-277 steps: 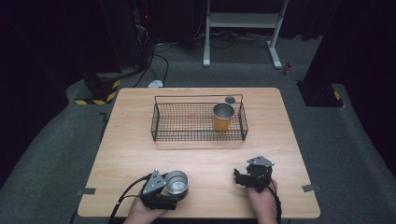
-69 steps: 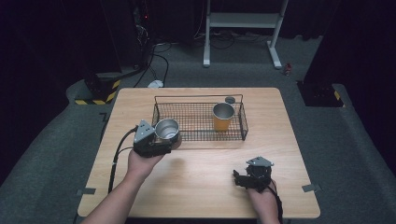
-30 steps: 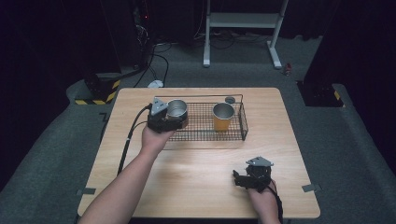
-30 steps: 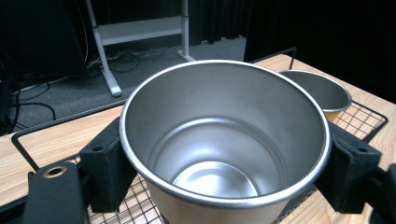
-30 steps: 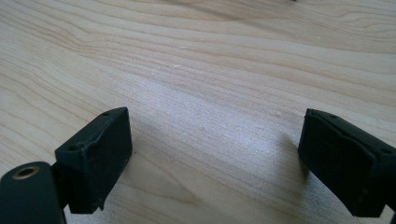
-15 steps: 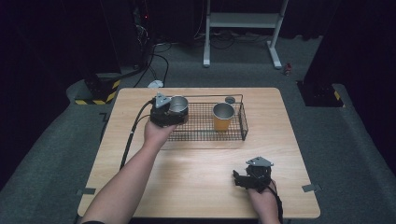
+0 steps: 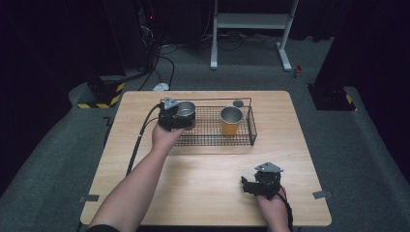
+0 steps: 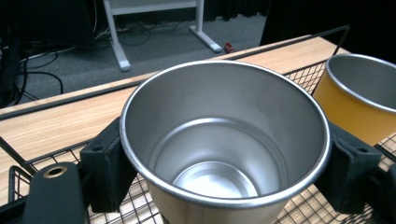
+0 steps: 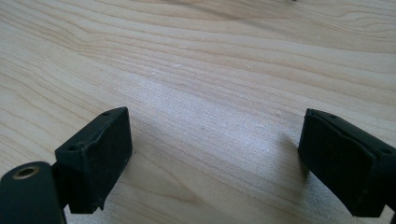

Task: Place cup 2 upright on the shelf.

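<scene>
Left tongs [image 7: 181, 115] clamped on a shiny silver metal cup [image 8: 224, 149], one black pad pressed to each side of its wall. Cup upright, mouth open, inside bare and reflective. Held at the left end of a black wire basket [image 7: 244, 140], above the mesh floor; whether touching the mesh cannot be told. Seen from the high view as the left forearm stretched forward across a light wooden bench [image 7: 203, 188], black cable trailing back from the tongs along the arm.

Inside the same basket, just right of the silver cup, an orange metal cup with a silver inside [image 7: 231, 120], standing upright and apart from the held one. In the left gripper view, that orange cup [image 8: 362, 100] close beside the right pad, not touching.

Beyond the basket's far rail, a small dark round disc [image 7: 238, 103] lying on the bench.

Right tongs [image 7: 250, 184] resting near the front right edge of the bench, in the right hand, pads spread wide with nothing between, bare wood grain [image 9: 210, 93] below.
</scene>
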`<state>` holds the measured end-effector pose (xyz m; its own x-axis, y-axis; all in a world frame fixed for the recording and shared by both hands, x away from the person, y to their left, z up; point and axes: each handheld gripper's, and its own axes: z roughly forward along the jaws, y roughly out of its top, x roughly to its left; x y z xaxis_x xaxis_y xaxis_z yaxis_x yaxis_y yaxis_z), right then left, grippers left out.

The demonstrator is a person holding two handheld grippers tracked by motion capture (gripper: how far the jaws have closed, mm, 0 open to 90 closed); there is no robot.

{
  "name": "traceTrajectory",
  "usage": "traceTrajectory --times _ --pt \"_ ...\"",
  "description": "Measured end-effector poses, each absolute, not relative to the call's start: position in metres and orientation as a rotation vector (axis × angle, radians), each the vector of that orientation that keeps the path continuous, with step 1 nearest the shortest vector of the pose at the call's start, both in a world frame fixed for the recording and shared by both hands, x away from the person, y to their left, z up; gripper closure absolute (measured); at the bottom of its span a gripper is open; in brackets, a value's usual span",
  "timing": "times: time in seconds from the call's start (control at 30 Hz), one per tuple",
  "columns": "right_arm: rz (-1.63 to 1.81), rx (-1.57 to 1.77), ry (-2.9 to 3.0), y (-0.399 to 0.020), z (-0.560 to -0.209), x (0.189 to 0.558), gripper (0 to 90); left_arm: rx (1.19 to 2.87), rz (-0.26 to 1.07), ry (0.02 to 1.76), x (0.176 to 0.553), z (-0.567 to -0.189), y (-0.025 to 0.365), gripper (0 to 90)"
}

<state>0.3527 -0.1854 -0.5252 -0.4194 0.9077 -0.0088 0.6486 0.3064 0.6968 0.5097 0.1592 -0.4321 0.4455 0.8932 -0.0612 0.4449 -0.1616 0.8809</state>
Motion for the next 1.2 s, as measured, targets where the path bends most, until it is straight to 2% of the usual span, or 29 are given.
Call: traceTrajectory --times 1.2 --pt "0.881 1.378 2.186 -0.185 -0.525 0.352 9.7 1.978 0.581 1.342 0.527 -0.461 0.145 18.7"
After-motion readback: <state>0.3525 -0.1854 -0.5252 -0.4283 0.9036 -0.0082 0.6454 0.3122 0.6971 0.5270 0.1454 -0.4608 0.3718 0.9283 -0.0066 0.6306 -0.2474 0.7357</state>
